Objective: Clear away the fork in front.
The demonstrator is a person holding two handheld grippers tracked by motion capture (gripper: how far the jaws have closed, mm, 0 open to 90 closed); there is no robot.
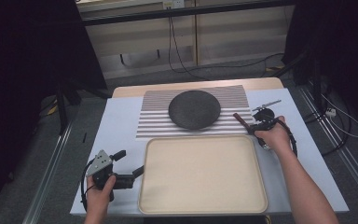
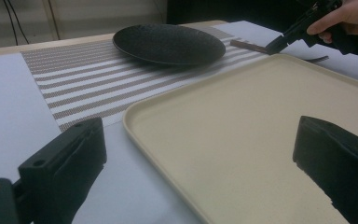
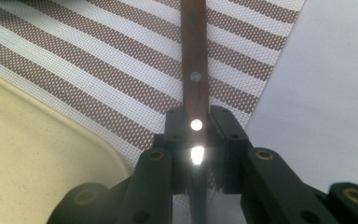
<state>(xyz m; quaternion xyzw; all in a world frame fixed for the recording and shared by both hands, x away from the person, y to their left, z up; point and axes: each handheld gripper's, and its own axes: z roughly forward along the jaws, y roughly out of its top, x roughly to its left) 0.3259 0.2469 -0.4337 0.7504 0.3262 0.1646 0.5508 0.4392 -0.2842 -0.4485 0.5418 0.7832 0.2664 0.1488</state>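
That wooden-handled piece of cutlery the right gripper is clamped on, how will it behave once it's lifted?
The wooden handle looks rigid, so it should stay straight. The right gripper pinches it near one end, so the free length may sag or pivot. Its smooth, riveted surface looks slippery, so it may twist between the pads.

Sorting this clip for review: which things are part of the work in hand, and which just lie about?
In the job: right gripper, shut on the wooden-handled utensil; striped placemat under it.
Lying about: black plate, beige tray, open left gripper, small tool behind the right hand.
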